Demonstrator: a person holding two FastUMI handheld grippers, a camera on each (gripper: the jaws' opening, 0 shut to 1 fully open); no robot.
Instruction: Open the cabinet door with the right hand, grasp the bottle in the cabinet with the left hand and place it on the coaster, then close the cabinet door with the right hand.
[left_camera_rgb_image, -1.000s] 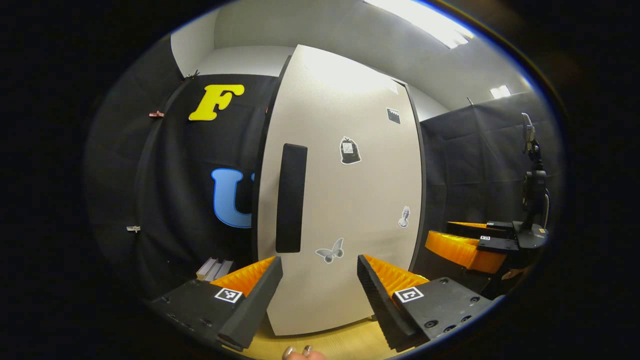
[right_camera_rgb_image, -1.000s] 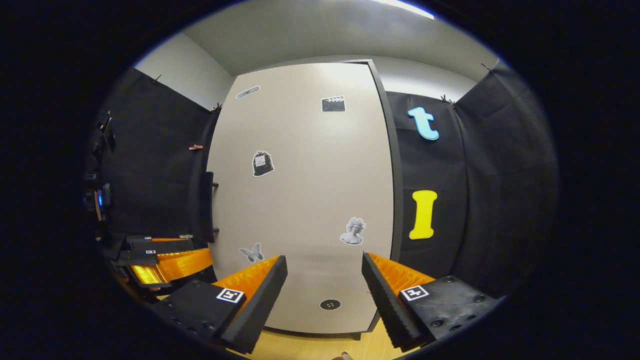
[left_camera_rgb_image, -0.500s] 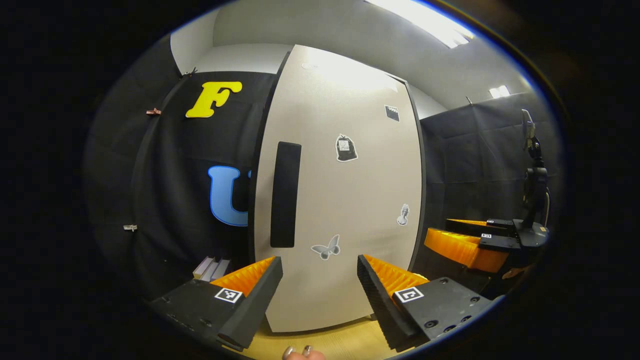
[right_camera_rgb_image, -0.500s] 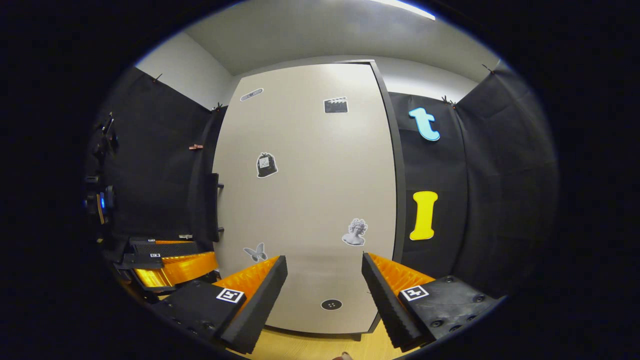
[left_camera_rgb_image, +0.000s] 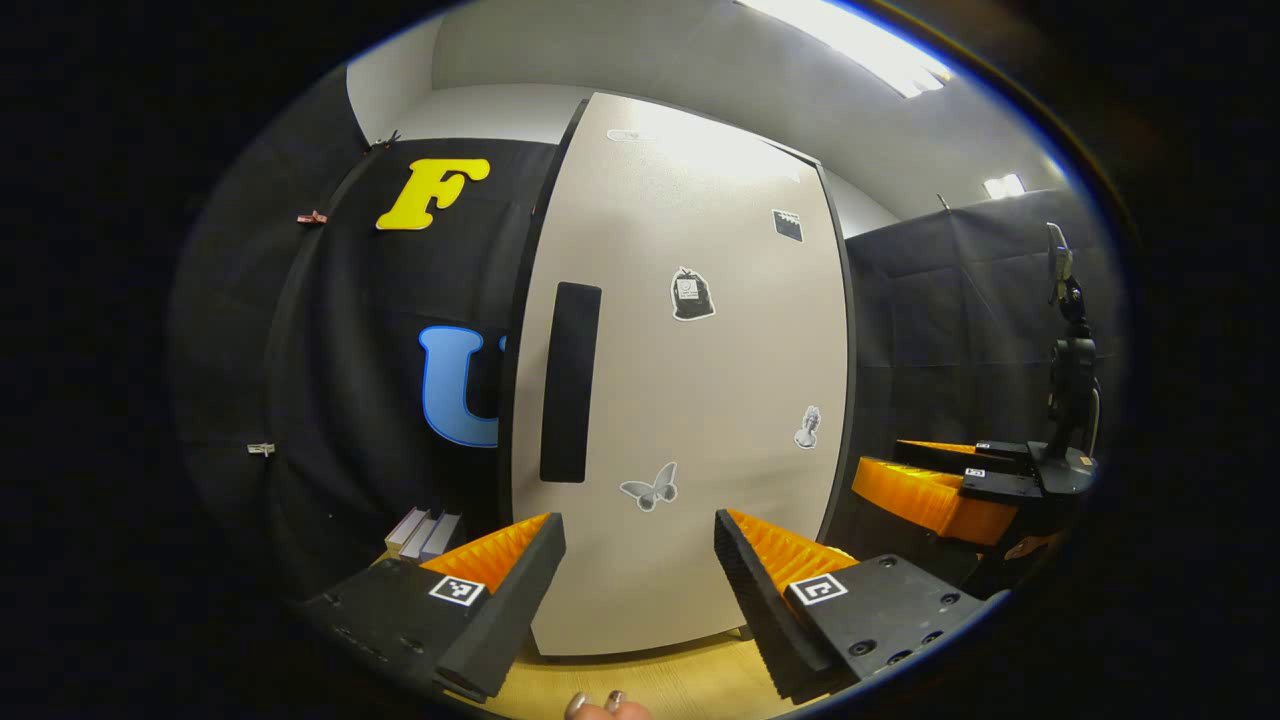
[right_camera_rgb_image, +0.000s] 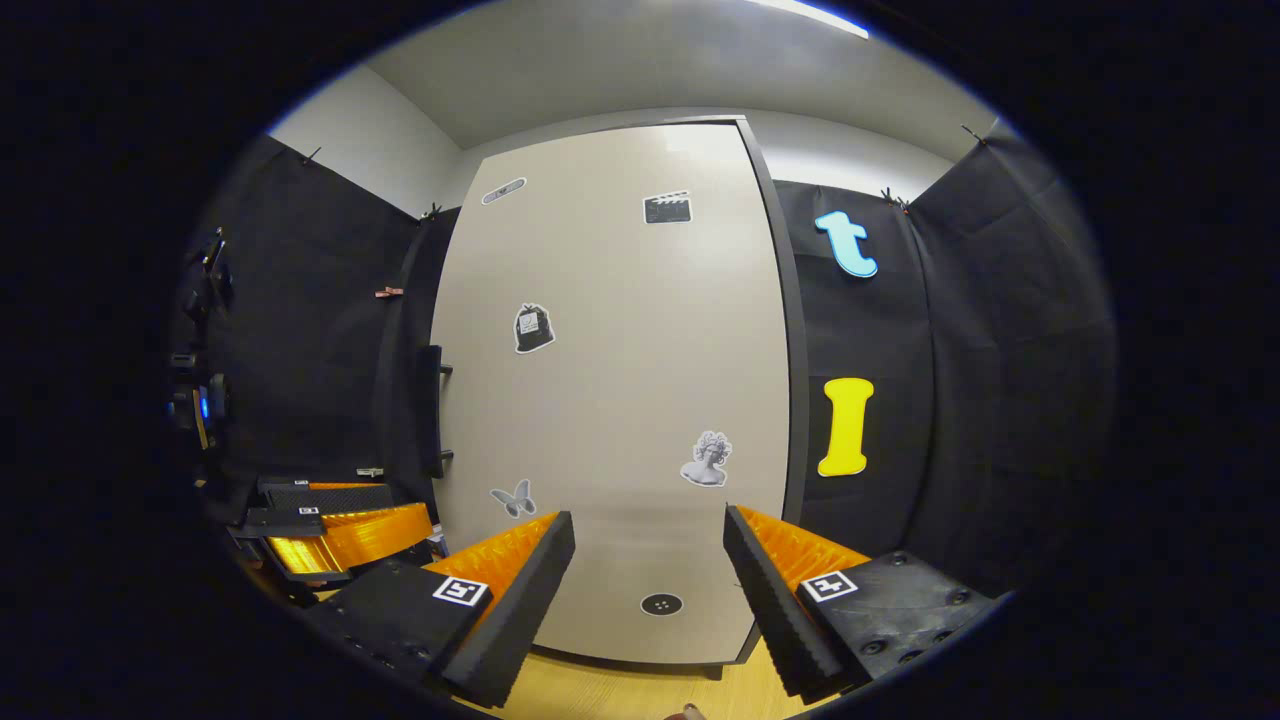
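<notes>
The cabinet door (right_camera_rgb_image: 610, 400) was closed and took the middle of the right gripper view, so what the cabinet held could not be seen. Its dark handle (left_camera_rgb_image: 570, 382) stood upright at the centre left of the left gripper view. The left gripper (left_camera_rgb_image: 640, 590) hung at the bottom of that frame, fingers wide apart, holding nothing. The right gripper (right_camera_rgb_image: 650, 590) was open too, empty, at the bottom of its own frame, in front of the door. Small stickers were on the door, a butterfly (right_camera_rgb_image: 511, 498) at the lower left. Some books (left_camera_rgb_image: 425, 532) stood at the lower left of the left gripper view.
</notes>
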